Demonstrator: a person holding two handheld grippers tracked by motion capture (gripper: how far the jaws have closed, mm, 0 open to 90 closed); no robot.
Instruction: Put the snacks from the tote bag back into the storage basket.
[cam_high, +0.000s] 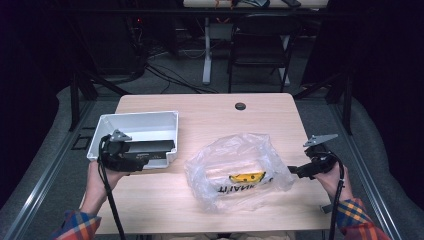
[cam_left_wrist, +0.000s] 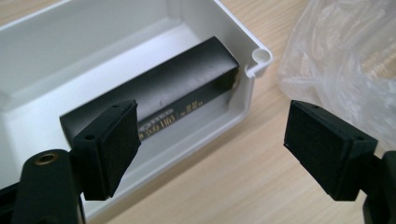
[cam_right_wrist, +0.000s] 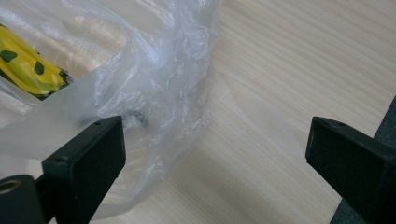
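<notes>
A white plastic bin (cam_high: 142, 122) stands at the table's left, with a long black box (cam_high: 152, 146) lying along its near wall. In the left gripper view the black box (cam_left_wrist: 177, 84) rests inside the bin (cam_left_wrist: 93, 42), its gold print facing up. My left gripper (cam_left_wrist: 212, 135) is open above the bin's near corner, nothing between its pads. In the high view the left gripper (cam_high: 131, 156) sits at the bin's front edge. A crumpled clear plastic bag (cam_high: 235, 167) with a yellow label (cam_high: 247, 176) lies mid-table. My right gripper (cam_right_wrist: 215, 149) is open at the bag's (cam_right_wrist: 154, 84) right edge.
The wooden table (cam_high: 210, 115) has a black round grommet (cam_high: 240, 106) near its far edge. A dark chair (cam_high: 260, 45) and a desk leg stand beyond the table. Bare wood lies between the bin and the bag.
</notes>
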